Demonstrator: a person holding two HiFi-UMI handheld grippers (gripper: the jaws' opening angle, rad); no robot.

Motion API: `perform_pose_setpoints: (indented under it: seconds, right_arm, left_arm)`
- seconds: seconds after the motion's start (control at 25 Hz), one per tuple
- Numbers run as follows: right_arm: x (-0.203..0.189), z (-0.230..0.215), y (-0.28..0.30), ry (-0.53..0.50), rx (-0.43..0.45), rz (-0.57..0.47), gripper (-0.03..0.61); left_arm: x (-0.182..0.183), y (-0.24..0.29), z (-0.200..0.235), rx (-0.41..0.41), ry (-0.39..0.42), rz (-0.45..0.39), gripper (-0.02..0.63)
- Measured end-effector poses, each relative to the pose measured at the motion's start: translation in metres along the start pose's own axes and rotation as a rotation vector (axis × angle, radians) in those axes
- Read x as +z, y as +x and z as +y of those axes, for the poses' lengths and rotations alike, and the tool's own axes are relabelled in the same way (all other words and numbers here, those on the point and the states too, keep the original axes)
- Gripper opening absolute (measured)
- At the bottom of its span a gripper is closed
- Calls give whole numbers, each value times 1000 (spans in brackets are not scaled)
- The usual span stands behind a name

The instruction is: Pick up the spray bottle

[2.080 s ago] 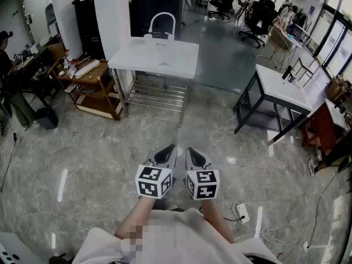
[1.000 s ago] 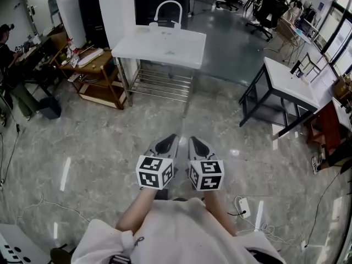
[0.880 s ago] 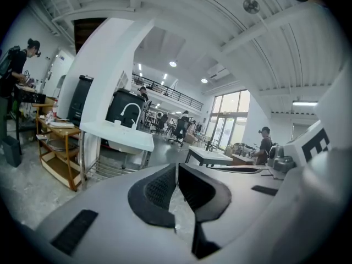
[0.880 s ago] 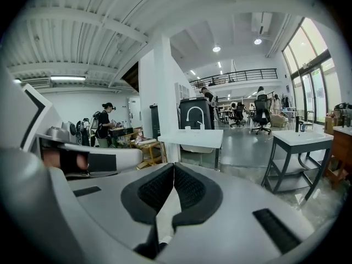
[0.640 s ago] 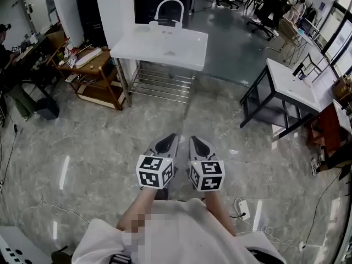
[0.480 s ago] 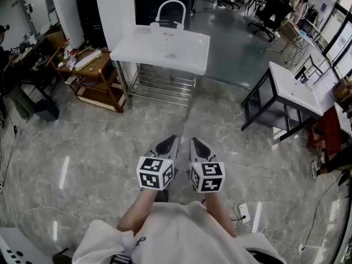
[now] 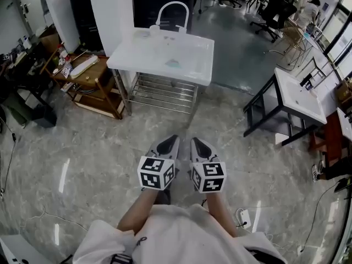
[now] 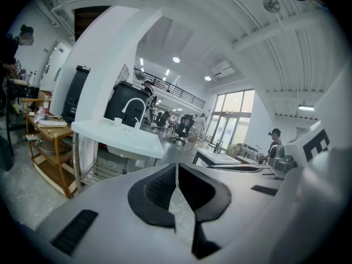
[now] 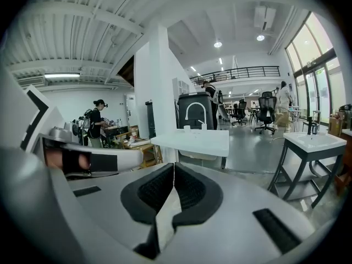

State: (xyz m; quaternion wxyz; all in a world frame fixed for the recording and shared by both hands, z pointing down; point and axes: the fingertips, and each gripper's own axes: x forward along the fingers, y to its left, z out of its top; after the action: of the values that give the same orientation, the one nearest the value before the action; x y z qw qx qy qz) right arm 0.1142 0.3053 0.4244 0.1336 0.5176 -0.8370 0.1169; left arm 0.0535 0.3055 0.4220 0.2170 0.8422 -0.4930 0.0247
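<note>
No spray bottle can be made out for certain in any view. Both grippers are held side by side at waist height over the marble floor, pointing at the white sink table (image 7: 193, 58). My left gripper (image 7: 171, 142) has its black pads together with nothing between them, as the left gripper view (image 8: 176, 168) also shows. My right gripper (image 7: 196, 143) is likewise shut and empty, its pads meeting in the right gripper view (image 9: 174, 170). A small teal patch (image 7: 173, 64) lies on the tabletop, too small to identify.
The sink table carries a white arched faucet (image 7: 172, 11) and has a wire shelf (image 7: 159, 92) below. A cluttered wooden cart (image 7: 88, 78) stands to its left, a black-legged white table (image 7: 301, 97) to the right. Cables and a power strip (image 7: 242, 218) lie on the floor.
The sink table has come nearer and sits lower in the head view as the person walks toward it. Both grippers stay shut, side by side.
</note>
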Motion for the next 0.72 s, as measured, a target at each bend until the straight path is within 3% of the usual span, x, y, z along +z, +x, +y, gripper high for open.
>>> perform_pose_setpoints:
  seconds: [0.72]
  right_arm:
    - [33,-3,111,49,-68,57,28]
  left_arm:
    - [53,64,94,-51,12,56,36]
